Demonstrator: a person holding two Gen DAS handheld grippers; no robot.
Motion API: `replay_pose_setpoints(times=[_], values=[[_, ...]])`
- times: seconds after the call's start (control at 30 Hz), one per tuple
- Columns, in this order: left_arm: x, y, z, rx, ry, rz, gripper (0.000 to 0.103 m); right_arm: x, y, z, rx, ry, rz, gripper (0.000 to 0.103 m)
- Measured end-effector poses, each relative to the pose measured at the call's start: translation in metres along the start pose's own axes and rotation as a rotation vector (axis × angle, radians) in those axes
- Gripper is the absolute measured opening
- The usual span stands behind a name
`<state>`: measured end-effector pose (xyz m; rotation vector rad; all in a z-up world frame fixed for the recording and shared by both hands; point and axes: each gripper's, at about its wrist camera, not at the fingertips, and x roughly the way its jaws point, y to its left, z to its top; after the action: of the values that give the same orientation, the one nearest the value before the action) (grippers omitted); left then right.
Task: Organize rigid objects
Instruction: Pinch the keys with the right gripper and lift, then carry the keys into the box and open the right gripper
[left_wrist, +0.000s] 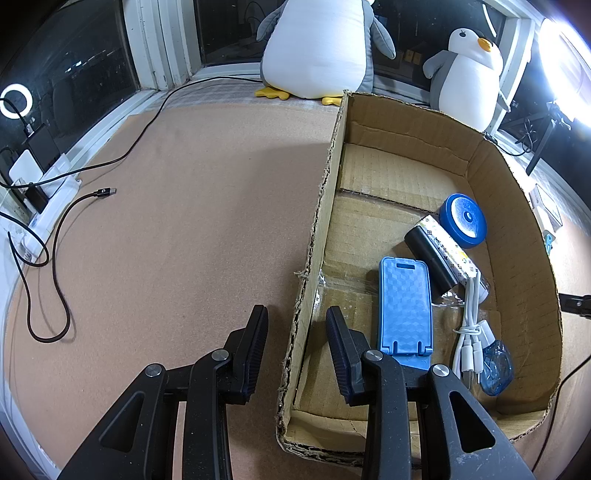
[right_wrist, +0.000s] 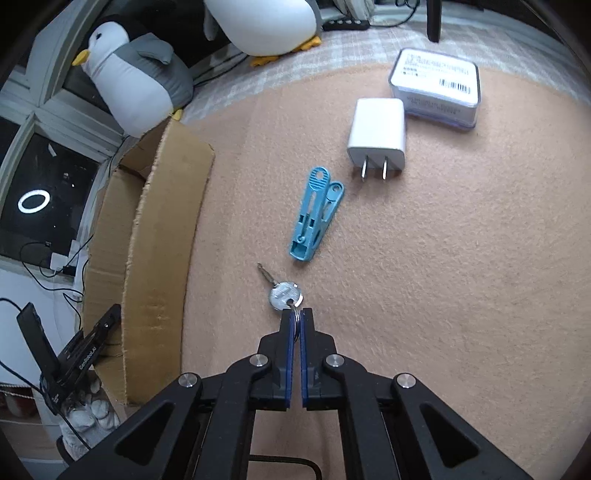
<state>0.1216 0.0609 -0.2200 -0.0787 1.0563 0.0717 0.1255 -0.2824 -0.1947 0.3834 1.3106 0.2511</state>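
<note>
My right gripper (right_wrist: 295, 314) is shut on the ring of a silver key (right_wrist: 282, 293), whose blade points away to the upper left just above the tan mat. Beyond it lie a blue clothes peg (right_wrist: 314, 218), a white plug charger (right_wrist: 376, 134) and a clear labelled box (right_wrist: 436, 86). My left gripper (left_wrist: 297, 321) is open, its fingers straddling the near left wall of the cardboard box (left_wrist: 314, 240). Inside the box are a blue phone stand (left_wrist: 404, 306), a black and white patterned cylinder (left_wrist: 439, 254), a blue round lid (left_wrist: 463, 220), a white cable (left_wrist: 471, 325) and a small blue clear item (left_wrist: 496, 365).
A black USB cable (left_wrist: 55, 236) snakes over the mat at left, beside a white power strip (left_wrist: 40, 206). Two plush penguins (left_wrist: 317, 48) (left_wrist: 469, 70) sit at the window ledge. In the right wrist view the box wall (right_wrist: 162, 258) stands left of the key.
</note>
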Motion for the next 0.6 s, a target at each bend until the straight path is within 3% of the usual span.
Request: replay_pose_setpoints(times=[0.37,0.6], values=[[0.000,0.001,0.000,-0.003,-0.001,-0.006,0.036,-0.053,0.061,0.022,-0.131,-0.144,0.093,0.002],[0.000,0.001,0.000,-0.004,-0.001,-0.007,0.036,-0.049,0.112,0.040,-0.224,-0.191,0.143,0.002]])
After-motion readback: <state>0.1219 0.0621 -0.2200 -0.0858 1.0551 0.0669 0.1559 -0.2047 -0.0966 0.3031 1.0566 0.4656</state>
